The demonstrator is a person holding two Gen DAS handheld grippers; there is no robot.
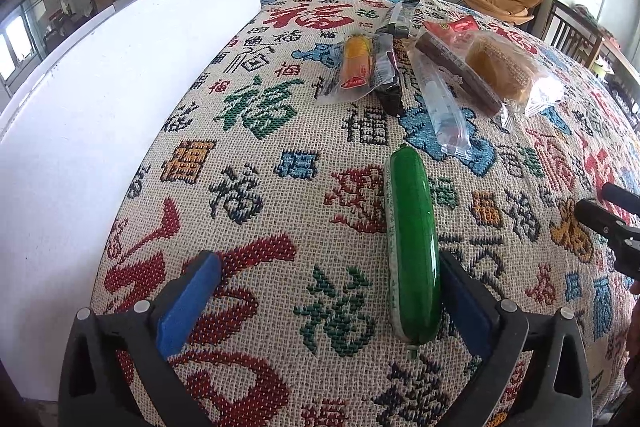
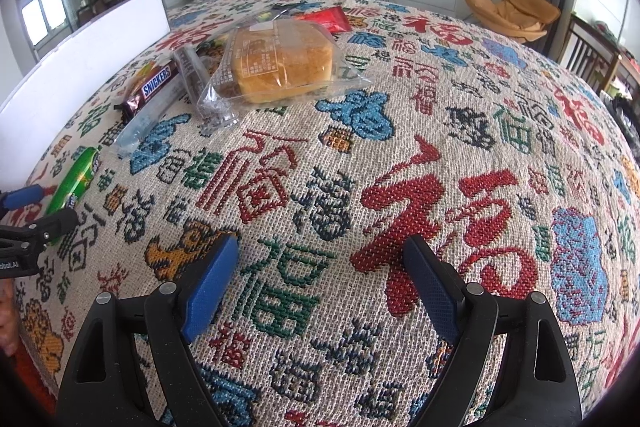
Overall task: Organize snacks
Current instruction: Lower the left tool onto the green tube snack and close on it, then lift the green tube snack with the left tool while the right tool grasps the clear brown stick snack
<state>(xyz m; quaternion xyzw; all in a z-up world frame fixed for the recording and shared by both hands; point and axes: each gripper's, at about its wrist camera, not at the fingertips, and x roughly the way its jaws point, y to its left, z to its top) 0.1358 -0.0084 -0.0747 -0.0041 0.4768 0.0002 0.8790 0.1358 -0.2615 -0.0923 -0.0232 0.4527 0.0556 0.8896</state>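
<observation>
resting on the patterned bench cloth, the green sausage lies lengthwise between the left gripper fingers, which stand wide, the right-hand pad touching or just beside it. hazard: closing now pushes the round casing sideways and it can roll off line. the remaining snacks, among them the bread pack and snickers bar, lie heaped beyond. the right gripper is wide and empty over bare cloth.
</observation>
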